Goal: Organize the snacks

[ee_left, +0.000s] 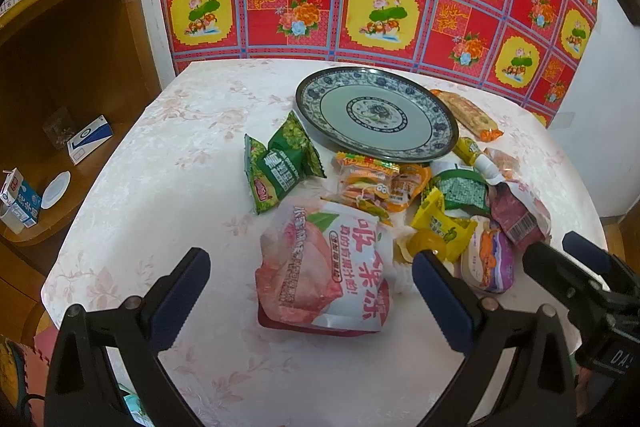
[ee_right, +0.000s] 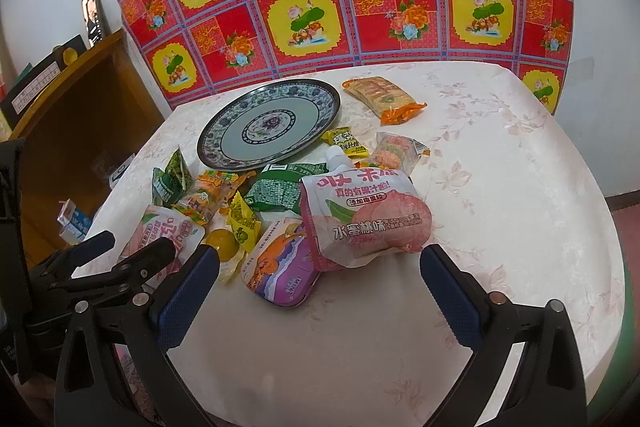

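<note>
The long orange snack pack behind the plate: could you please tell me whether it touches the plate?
Apart. The right wrist view shows a strip of tablecloth between the orange pack and the plate's rim.

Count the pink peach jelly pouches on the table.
2. One peach pouch lies between the left claw's open fingers; the other pouch lies ahead of the right claw, overlapping the purple tin. The pile could hide more.

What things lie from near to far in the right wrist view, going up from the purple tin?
Purple tin → peach jelly pouch → yellow candy packet → orange cracker pack.
</note>
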{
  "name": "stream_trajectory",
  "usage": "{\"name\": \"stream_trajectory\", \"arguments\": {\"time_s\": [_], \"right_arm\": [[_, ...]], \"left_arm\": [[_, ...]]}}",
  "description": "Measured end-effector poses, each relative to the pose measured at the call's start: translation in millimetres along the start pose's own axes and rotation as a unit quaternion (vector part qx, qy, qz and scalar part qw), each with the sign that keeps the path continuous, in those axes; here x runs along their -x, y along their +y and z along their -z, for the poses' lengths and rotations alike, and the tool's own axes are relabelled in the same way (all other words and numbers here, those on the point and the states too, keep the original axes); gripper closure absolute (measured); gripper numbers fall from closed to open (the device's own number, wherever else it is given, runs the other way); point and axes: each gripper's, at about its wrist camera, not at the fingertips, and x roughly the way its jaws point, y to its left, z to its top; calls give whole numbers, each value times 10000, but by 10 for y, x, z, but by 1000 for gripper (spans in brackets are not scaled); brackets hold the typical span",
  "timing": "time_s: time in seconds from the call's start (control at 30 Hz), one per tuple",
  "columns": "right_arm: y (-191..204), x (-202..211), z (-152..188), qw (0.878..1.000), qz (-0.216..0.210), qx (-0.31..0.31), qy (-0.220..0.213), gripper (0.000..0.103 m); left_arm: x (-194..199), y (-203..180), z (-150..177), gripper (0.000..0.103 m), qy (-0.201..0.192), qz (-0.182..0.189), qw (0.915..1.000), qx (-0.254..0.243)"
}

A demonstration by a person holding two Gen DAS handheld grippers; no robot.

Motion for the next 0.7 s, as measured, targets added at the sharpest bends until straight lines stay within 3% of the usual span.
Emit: {"name": "stream_trajectory", "arguments": {"time_s": [0.7], "right_arm": [[0,-17,1,10000,-1,-13,35,0]], "left_arm": [[-5,2,-2,0,3,3,10000,12]]}}
